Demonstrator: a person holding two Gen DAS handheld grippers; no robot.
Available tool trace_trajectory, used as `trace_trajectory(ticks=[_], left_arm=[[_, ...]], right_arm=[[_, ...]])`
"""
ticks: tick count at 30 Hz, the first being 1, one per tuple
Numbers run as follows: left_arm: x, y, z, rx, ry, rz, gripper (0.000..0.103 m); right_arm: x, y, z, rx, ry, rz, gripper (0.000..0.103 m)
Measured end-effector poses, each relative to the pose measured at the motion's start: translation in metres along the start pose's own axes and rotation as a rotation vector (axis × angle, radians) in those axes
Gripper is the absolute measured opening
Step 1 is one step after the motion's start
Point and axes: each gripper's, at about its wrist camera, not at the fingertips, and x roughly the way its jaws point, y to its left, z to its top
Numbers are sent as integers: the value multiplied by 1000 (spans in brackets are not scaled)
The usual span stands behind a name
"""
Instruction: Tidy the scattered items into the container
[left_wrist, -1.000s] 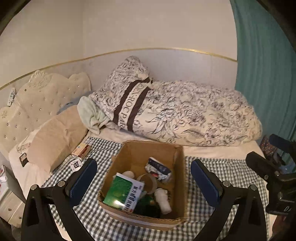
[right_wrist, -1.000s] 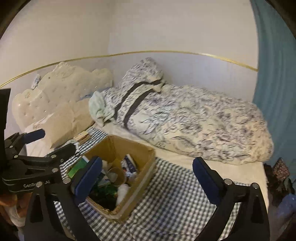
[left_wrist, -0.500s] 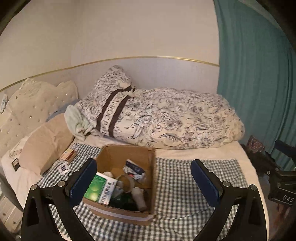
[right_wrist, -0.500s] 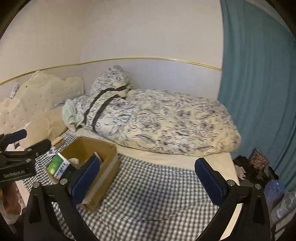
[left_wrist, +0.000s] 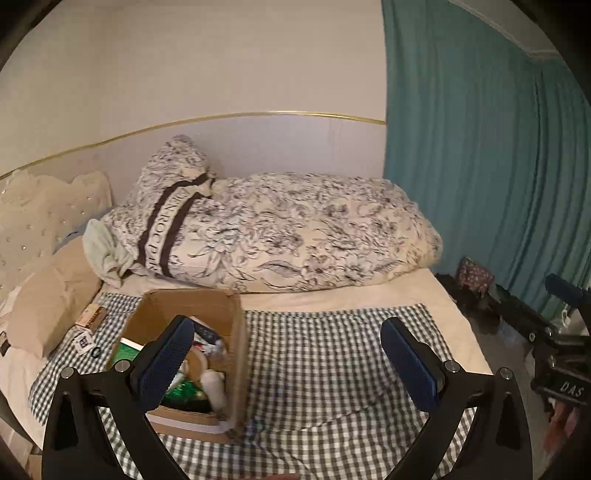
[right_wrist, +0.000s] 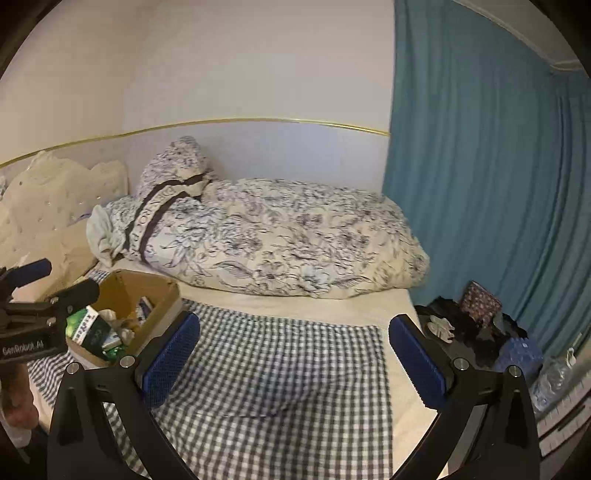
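Left wrist view shows a bed covered by a checked cloth (left_wrist: 325, 354), with a cardboard box (left_wrist: 207, 306) sitting on the cloth toward its left end. The left gripper (left_wrist: 288, 363) is spread wide and holds nothing; its left finger overlaps the box in the picture, so the box lies ahead and to the left of it. Inside the box are a green packet (left_wrist: 127, 350), a white bottle (left_wrist: 214, 386) and other small things heaped together.

On the cloth just left of the box lie a small carton (left_wrist: 90, 317), a white tag (left_wrist: 83, 341) and a dark ring (left_wrist: 95, 352), all outside the box. The carton's long axis runs diagonally, away and to the right.

Right wrist view shows the right gripper (right_wrist: 293, 362), also spread wide and empty, facing bare cloth, with the box well off to its left. The left gripper appears at the left edge of that view, beside the box.

By my judgement most of the job is done, and the left gripper is the nearer one for anything left, since those small things lie on its side, past the box from the right gripper.
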Motion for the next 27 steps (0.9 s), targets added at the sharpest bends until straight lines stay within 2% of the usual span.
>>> trace_trajectory(ticks=[10, 27], left_arm=[[30, -21, -12, 6, 36, -28, 103], [50, -21, -17, 1, 68, -14, 103]], right_arm=[[18, -29, -16, 37, 36, -50, 103], [40, -27, -22, 29, 67, -29, 103]])
